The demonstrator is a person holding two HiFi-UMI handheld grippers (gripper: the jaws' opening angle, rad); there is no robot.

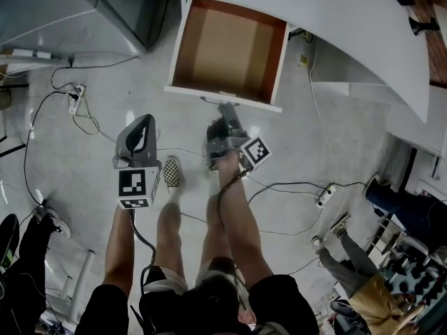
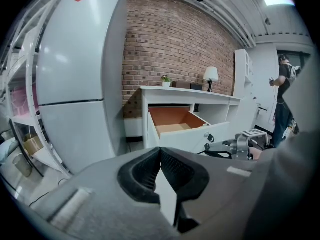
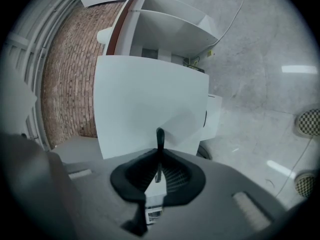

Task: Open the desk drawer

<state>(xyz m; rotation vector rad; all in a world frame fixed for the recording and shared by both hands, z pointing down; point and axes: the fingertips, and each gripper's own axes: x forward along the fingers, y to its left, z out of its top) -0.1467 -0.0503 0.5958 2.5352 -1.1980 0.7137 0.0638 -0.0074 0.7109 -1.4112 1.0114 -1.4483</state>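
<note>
We have the drawer drawn well out from under the white desk, its brown inside bare, so the job looks all but done; at most a last pull remains. Our right gripper is clenched on the handle at the drawer's front. Our left gripper hangs aside, jaws pressed together on nothing. The glossy pale floor is strewn with cables; a brick wall backs the desk.

Home-style room set up for recording.
Beyond the left tool: brick wall, desk with table lamp, refrigerator; cables and power strip on the floor.
</note>
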